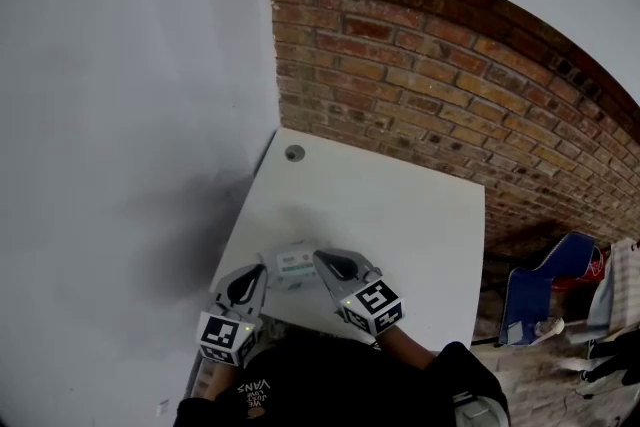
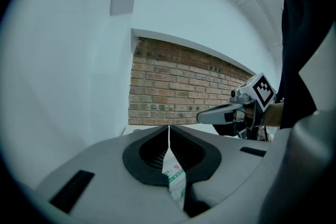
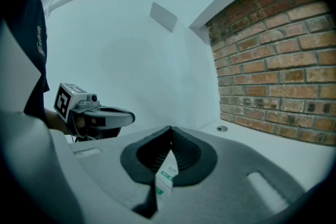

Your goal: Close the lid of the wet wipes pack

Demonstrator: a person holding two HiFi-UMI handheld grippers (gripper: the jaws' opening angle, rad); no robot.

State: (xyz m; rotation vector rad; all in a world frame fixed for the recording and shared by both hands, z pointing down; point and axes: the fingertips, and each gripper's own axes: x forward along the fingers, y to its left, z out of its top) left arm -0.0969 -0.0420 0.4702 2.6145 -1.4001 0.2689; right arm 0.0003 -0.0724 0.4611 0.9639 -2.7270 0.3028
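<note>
wet wipes pack (image 2: 175,180) showing white, green-and-red print | table (image 1: 400,215) showing plain white | wall (image 1: 420,85) showing red-brown brickwork | marker cubes (image 1: 374,304) showing black-and-white squares

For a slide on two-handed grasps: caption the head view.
Left hand-held gripper and right hand-held gripper both clamp the wet wipes pack at a white table.

White "VANS" lettering on the person's dark top (image 1: 255,383), six o'clock in the head view, with a smaller line beside it that is too small to read. The wet wipes pack (image 1: 296,264) carries a green-and-red label, print illegible. There are black-and-white square markers on the cubes of the left gripper (image 1: 262,273) and right gripper (image 1: 322,260), no letters.
</note>
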